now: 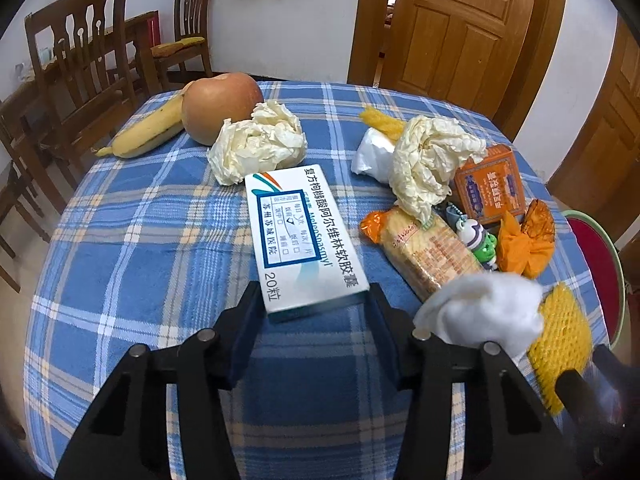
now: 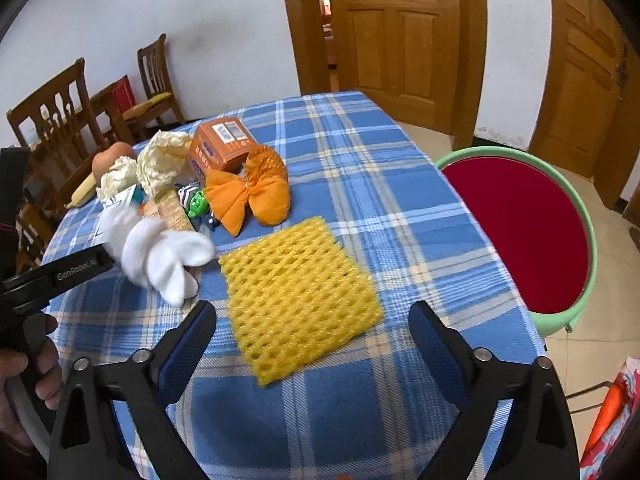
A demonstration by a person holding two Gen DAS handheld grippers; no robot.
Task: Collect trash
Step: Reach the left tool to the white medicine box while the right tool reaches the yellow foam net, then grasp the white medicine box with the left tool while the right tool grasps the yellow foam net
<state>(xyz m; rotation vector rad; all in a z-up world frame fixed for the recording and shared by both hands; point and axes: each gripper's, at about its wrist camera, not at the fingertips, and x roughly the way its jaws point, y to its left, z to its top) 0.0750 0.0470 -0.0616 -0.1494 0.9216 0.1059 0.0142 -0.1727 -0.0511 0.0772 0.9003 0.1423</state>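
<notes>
A white medicine box [image 1: 304,236] lies on the blue plaid tablecloth [image 1: 140,240]. My left gripper [image 1: 314,288] has its pads against the two sides of the box's near end. A flat yellow foam net [image 2: 296,296] lies near the table's right edge, and my right gripper [image 2: 312,308] stands open around its near part without touching it. Two crumpled cream paper wads [image 1: 260,144] [image 1: 432,160] sit farther back. A white soft wad [image 2: 160,256] lies beside the left gripper's body [image 2: 60,276]. An orange wrapper [image 2: 248,196] lies behind the net.
An apple [image 1: 220,104] and a banana [image 1: 148,128] sit at the far left. An orange carton [image 1: 490,188], a cracker pack [image 1: 432,256] and a small toy [image 1: 480,244] crowd the right. A red stool [image 2: 520,232] stands off the table's right edge. Wooden chairs [image 1: 80,60] stand at left.
</notes>
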